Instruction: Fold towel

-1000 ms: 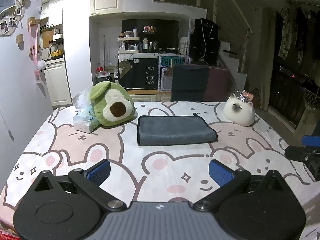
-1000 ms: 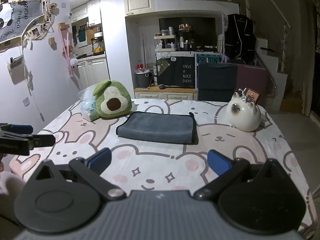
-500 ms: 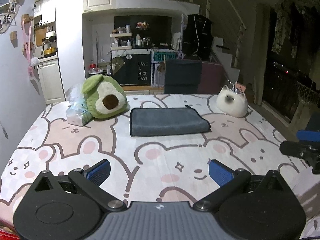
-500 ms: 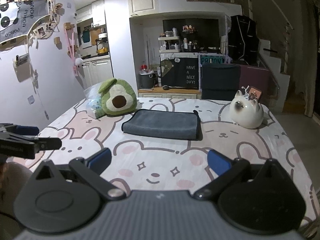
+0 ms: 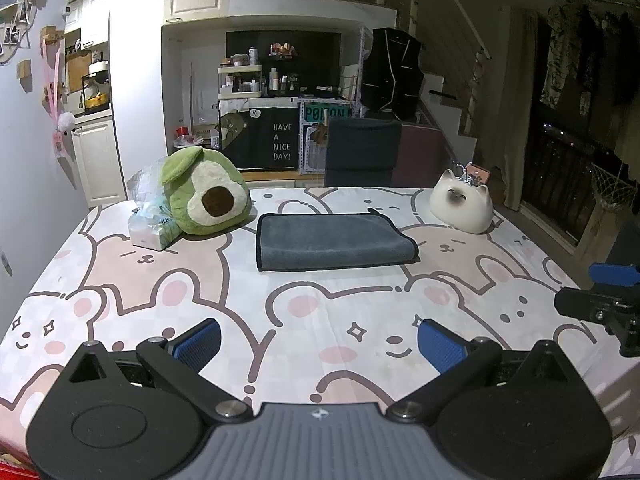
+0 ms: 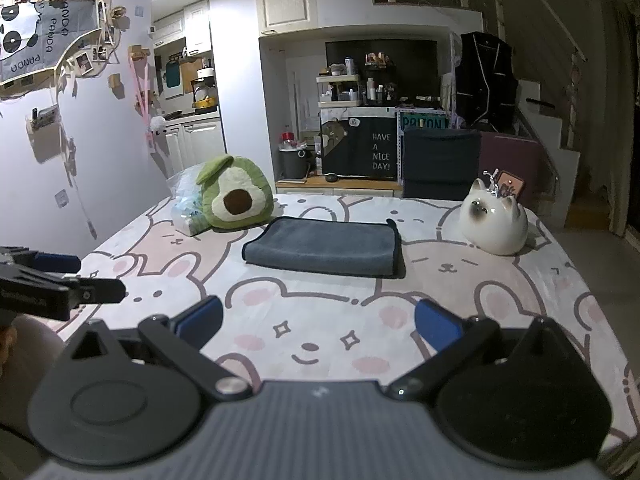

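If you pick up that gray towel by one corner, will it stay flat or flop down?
The gray towel would probably flop: it looks like soft cloth, already folded in limp layers. It likely unfolds as it lifts, since nothing holds the layers together.

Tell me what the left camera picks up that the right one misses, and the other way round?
Only the left view shows the dark balcony door and the right tongs poking in from the side. Only the right view shows the panda wall poster and the left tongs at its edge. Both show the folded gray towel on the bunny tablecloth, with the avocado plush and the white cat figure to either side.
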Action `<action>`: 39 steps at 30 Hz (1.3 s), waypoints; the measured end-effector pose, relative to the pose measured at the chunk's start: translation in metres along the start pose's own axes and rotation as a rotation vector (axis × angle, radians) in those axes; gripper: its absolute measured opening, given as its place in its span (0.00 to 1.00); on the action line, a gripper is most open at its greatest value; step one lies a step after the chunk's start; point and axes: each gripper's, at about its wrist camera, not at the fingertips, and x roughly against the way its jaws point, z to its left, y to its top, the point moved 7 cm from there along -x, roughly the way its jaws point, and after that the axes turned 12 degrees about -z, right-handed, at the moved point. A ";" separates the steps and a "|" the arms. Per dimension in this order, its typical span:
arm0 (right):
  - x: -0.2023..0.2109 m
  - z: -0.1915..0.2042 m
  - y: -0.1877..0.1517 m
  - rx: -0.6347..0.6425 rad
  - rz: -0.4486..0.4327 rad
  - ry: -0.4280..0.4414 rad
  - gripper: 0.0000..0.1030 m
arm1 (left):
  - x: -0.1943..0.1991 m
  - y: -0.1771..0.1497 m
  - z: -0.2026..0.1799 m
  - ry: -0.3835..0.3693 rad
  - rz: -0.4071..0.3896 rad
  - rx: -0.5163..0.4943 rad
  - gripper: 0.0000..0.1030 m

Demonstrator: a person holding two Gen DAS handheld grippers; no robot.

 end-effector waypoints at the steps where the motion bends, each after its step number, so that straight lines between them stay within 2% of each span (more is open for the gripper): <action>1: -0.001 0.000 0.000 0.001 0.002 0.003 1.00 | 0.000 0.000 0.000 0.000 0.000 -0.001 1.00; 39: -0.004 0.001 -0.004 -0.011 0.018 0.014 1.00 | -0.001 -0.003 0.000 0.007 0.008 -0.004 1.00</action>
